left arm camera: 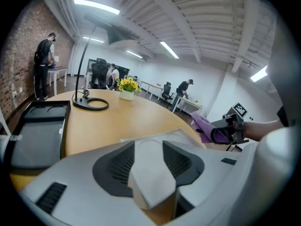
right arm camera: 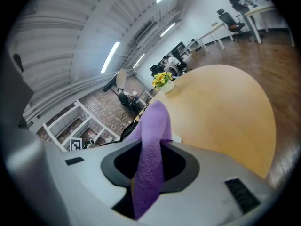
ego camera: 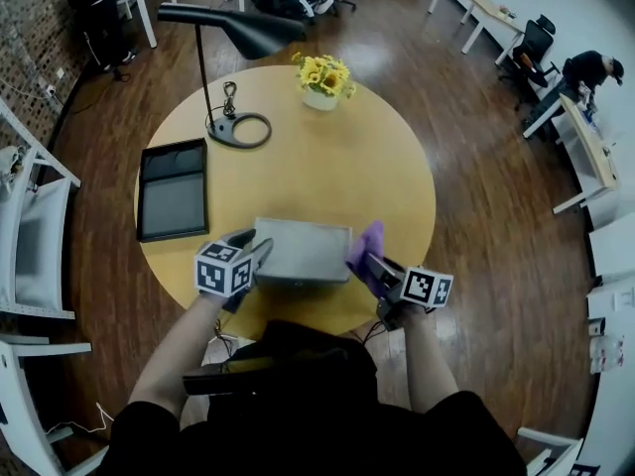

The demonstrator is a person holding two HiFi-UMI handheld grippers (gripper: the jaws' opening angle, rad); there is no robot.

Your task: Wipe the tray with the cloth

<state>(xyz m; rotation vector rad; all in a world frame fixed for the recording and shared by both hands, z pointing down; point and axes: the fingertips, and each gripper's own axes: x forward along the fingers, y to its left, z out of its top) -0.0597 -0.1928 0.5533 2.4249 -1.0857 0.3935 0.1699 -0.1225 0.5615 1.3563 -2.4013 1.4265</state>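
**A:** What's nearest in the head view?

**B:** The person's dark top [ego camera: 298, 405], with both forearms reaching to the near edge of the round table [ego camera: 387, 167]. The left gripper [ego camera: 260, 253] sits on the left rim of the grey tray [ego camera: 303, 251]. The right gripper [ego camera: 365, 263] holds the purple cloth [ego camera: 367, 241] at the tray's right end. I cannot tell whether cloth and tray touch.

**A:** What else is on the table?

**B:** A black tray [ego camera: 174, 188] at the left, a black lamp [ego camera: 230, 28] and yellow flowers [ego camera: 322, 75] on the far side.

**A:** What does the left gripper view show?

**B:** The jaws stand partly closed, clamped on the grey tray's pale rim, which fills the gap between the pads. The right gripper and cloth show at the right.

**A:** And the right gripper view?

**B:** The jaws are pinched on the cloth, which stands up out of the gap as a purple fold.
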